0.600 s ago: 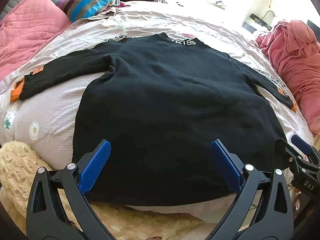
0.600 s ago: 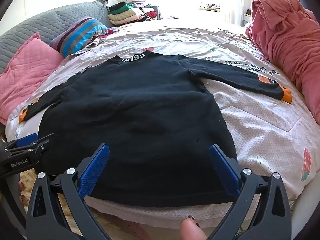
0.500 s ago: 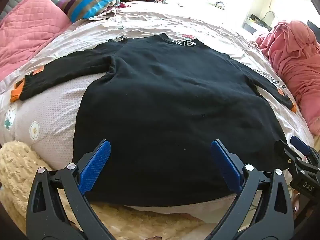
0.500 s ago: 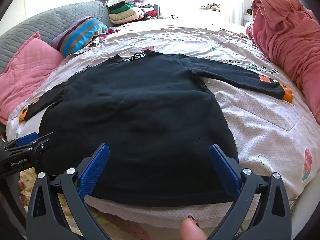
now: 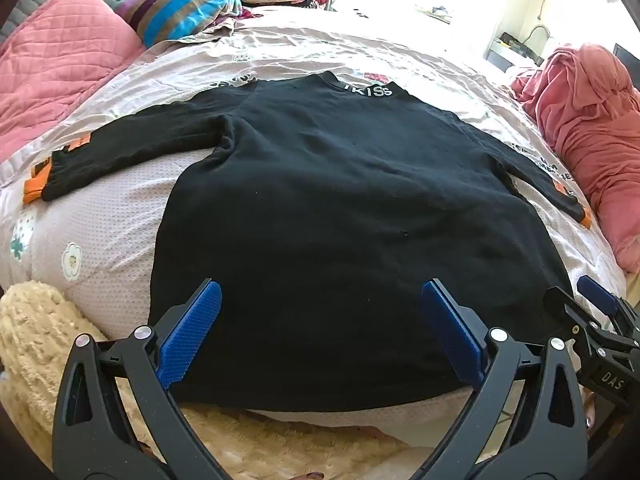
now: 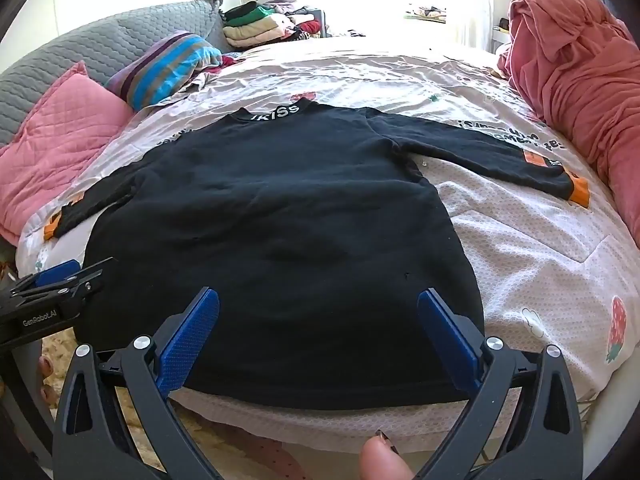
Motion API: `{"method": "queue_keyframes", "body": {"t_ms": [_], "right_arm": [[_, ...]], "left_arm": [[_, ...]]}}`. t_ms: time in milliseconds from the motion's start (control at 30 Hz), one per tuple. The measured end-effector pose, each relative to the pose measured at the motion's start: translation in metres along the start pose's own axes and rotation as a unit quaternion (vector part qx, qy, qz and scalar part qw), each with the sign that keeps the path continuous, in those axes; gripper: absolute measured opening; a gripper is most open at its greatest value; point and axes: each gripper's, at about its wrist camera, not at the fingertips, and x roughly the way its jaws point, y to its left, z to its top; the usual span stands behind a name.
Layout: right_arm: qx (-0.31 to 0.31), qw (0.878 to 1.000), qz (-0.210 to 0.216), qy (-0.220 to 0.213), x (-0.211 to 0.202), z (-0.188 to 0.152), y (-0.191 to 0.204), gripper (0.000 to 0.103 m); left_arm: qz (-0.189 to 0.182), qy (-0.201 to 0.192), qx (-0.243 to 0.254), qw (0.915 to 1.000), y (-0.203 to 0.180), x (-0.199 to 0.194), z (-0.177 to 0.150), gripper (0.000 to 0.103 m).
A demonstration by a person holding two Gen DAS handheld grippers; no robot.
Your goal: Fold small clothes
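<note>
Left tongs pitched down over the hem, spread wide, gripping nothing. Black long-sleeved top, soft knit, lies flat on the bed, sleeves out, orange cuffs. Right tongs same pose, wide open, empty; blue textured pads.

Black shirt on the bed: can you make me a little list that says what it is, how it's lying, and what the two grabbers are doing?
item: black shirt, long sleeves, white letters on the collar
lying: flat on the bedsheet, both sleeves spread out, not folded yet
cuffs: orange
left gripper: open, above the hem, holding nothing
right gripper: open, above the hem, holding nothing
nearby: pink pillow, striped pillow, reddish blanket heap, stack of folded clothes
</note>
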Motion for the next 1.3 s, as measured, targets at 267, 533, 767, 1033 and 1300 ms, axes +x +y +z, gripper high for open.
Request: {"method": "queue_keyframes", "body": {"t_ms": [267, 533, 767, 1033, 1300], "right_arm": [[-0.001, 1.000, 0.004, 0.008, 0.0027, -0.0016, 0.0018, 0.099], [0.000, 1.000, 0.006, 0.005, 0.0011, -0.0012, 0.0011, 0.099], [-0.001, 1.000, 0.004, 0.003, -0.0001, -0.0012, 0.0012, 0.099], [-0.001, 1.000, 0.003, 0.001, -0.0019, -0.0017, 0.0000, 0.099], [-0.002, 1.000, 0.005, 0.002, -0.0019, -0.0003, 0.0015, 0.099]], "left_arm": [[0.000, -0.002, 0.001, 1.0000, -0.0007, -0.0005, 0.0008, 0.094], [-0.001, -0.002, 0.001, 1.0000, -0.0003, -0.0002, 0.0010, 0.094], [-0.003, -0.005, 0.002, 1.0000, -0.0008, -0.0025, 0.0008, 0.094], [-0.002, -0.008, 0.002, 1.0000, -0.0019, -0.0060, 0.0015, 0.094], [-0.001, -0.008, 0.001, 1.0000, -0.0007, -0.0054, 0.0028, 0.094]]}}
